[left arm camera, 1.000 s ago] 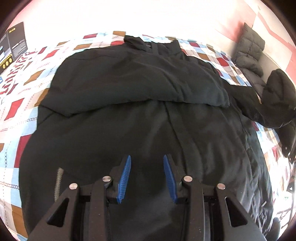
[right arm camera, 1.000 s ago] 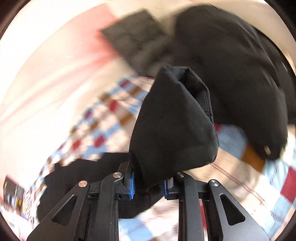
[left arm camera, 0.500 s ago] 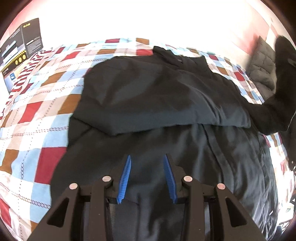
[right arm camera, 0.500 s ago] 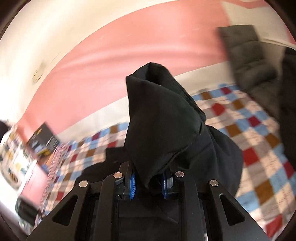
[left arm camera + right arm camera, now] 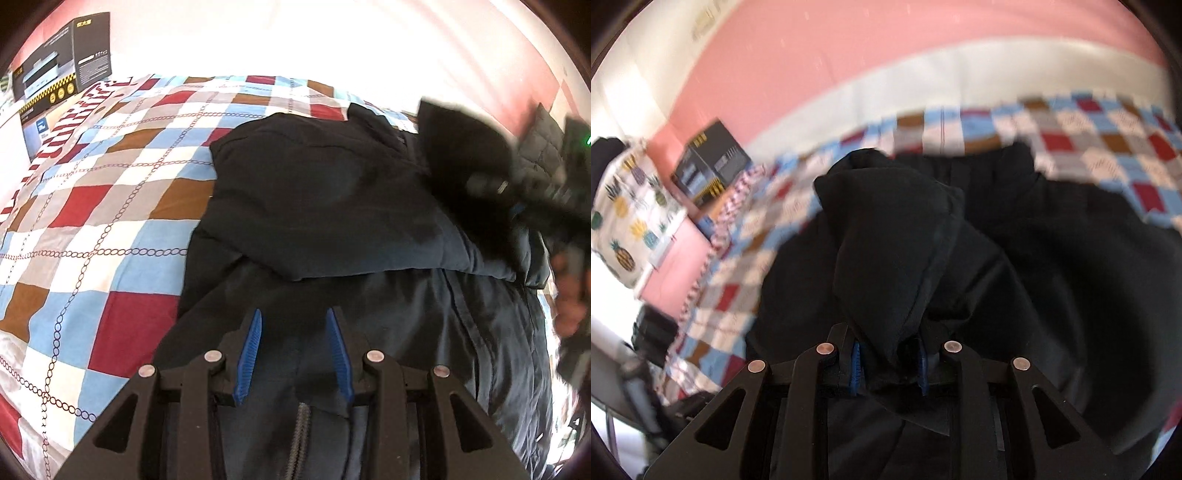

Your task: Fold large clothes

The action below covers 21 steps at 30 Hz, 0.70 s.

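Note:
A large black jacket (image 5: 332,206) lies spread on the checked bedspread (image 5: 110,206), with one sleeve folded across its chest. My left gripper (image 5: 293,332) hovers open just above the jacket's lower front, near the zipper (image 5: 300,424), and nothing sits between its blue pads (image 5: 248,350). My right gripper (image 5: 889,365) holds the other sleeve (image 5: 890,240) bunched between its pads, and its jaws are opening. That sleeve stands up in front of the camera, above the jacket's body (image 5: 1052,277). In the left wrist view the right gripper (image 5: 517,192) comes in blurred from the right with the sleeve.
A dark cardboard box (image 5: 62,74) stands at the bed's far left corner, by a pink wall (image 5: 812,66). A grey quilted garment (image 5: 543,144) lies at the far right. A pineapple-print cloth (image 5: 624,206) hangs beside the bed on the left.
My right gripper has swung the sleeve from beside the bed over the jacket's body, rolling as it went. The left gripper has slid sideways over the hem, still open.

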Each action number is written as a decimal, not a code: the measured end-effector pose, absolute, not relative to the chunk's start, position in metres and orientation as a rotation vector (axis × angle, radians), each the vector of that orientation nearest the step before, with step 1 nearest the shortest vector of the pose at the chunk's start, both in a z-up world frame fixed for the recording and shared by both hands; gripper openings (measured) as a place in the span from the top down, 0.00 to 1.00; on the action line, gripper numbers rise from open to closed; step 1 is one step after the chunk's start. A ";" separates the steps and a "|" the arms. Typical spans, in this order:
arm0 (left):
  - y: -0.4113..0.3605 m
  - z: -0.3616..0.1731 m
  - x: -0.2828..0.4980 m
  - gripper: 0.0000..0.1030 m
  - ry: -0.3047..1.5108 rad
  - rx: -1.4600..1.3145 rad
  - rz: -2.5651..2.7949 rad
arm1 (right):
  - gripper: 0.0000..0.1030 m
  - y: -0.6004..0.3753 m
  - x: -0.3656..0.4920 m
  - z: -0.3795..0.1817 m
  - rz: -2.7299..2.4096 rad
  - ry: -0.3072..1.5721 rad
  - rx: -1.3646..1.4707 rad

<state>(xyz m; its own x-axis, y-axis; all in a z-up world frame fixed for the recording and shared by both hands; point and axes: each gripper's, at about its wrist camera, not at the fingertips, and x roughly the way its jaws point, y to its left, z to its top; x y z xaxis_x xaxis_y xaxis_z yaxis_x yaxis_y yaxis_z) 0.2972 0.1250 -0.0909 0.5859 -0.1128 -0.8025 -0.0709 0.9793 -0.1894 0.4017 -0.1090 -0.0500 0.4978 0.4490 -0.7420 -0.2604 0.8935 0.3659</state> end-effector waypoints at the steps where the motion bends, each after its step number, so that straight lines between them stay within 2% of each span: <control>1: 0.127 -0.091 0.298 0.62 0.946 -0.218 -0.023 | 0.71 -0.106 0.402 -0.061 0.443 0.982 0.215; 3: 0.130 -0.089 0.300 0.62 0.945 -0.243 -0.026 | 0.60 -0.103 0.401 -0.073 0.469 1.013 0.217; 5: 0.132 -0.085 0.303 0.62 0.939 -0.269 -0.037 | 0.36 -0.100 0.395 -0.074 0.523 1.024 0.238; 6: 0.131 -0.081 0.305 0.60 0.932 -0.282 -0.046 | 0.33 -0.099 0.388 -0.068 0.566 1.020 0.251; 9: 0.126 -0.066 0.310 0.45 0.902 -0.331 -0.082 | 0.33 -0.105 0.369 -0.047 0.636 0.965 0.253; 13: 0.114 -0.049 0.332 0.39 0.874 -0.405 -0.154 | 0.33 -0.144 0.348 -0.028 0.582 0.893 0.268; 14: 0.110 -0.046 0.341 0.34 0.871 -0.419 -0.172 | 0.33 -0.157 0.345 -0.026 0.548 0.881 0.273; 18: 0.086 -0.043 0.382 0.33 0.886 -0.445 -0.232 | 0.33 -0.234 0.337 -0.030 0.343 0.851 0.335; 20: 0.068 -0.051 0.402 0.35 0.917 -0.431 -0.275 | 0.33 -0.266 0.337 -0.035 0.248 0.849 0.366; 21: 0.059 -0.056 0.409 0.63 0.934 -0.398 -0.269 | 0.34 -0.278 0.338 -0.036 0.221 0.850 0.379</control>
<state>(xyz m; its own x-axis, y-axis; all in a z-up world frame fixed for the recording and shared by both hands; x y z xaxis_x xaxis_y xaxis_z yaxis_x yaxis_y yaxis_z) 0.4090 0.0593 -0.0557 0.5696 -0.3917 -0.7226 0.0527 0.8947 -0.4435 0.3379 -0.2779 -0.0359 0.6429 0.3379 -0.6874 -0.0397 0.9109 0.4107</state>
